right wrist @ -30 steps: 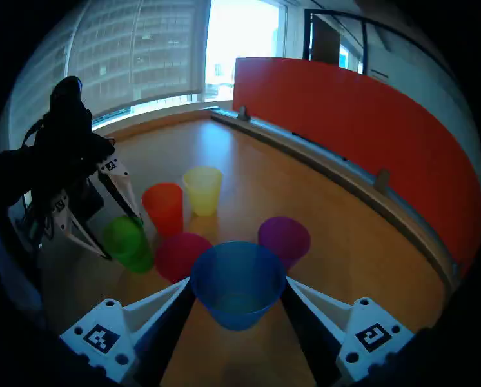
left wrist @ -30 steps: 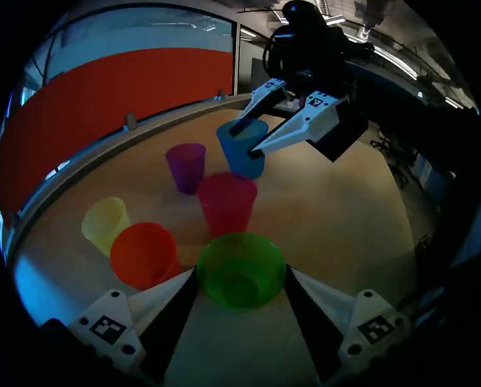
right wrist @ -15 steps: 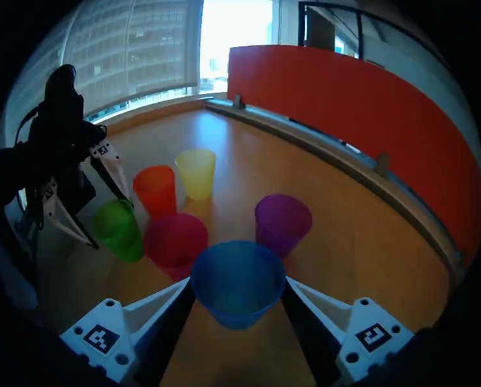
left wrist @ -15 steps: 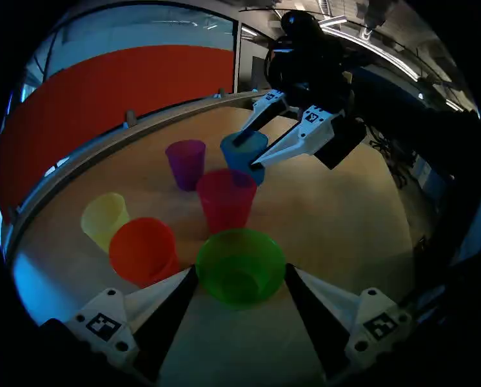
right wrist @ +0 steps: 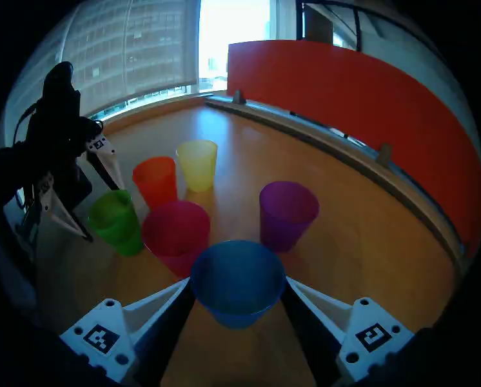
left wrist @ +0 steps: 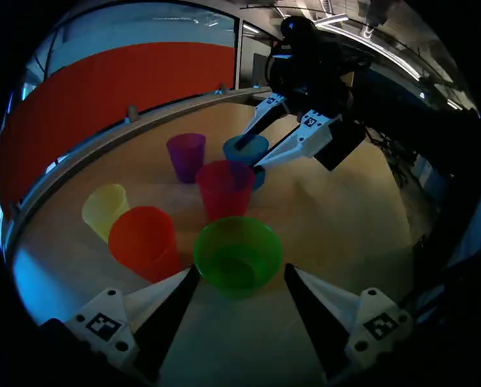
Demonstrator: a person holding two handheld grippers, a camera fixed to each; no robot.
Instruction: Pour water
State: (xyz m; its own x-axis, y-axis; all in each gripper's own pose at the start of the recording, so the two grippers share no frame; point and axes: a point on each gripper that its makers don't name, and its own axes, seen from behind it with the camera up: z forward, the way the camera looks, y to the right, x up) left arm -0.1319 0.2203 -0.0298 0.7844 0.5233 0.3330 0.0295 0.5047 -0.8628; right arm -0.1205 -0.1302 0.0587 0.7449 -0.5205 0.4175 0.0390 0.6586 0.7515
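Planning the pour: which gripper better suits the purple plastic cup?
Likely right. The right gripper holds the blue plastic cup beside the purple plastic cup; the green plastic cup in the left gripper sits farther off.

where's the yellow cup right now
In the right gripper view the yellow cup stands upper left of centre, just right of the orange cup.

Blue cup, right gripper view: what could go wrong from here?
1. The blue cup sits between the right fingers, close to the red cup and the purple cup; tilting it to pour could knock either over.
2. The green cup, between the left fingers, sits beside the orange cup; lifting it may bump that one.
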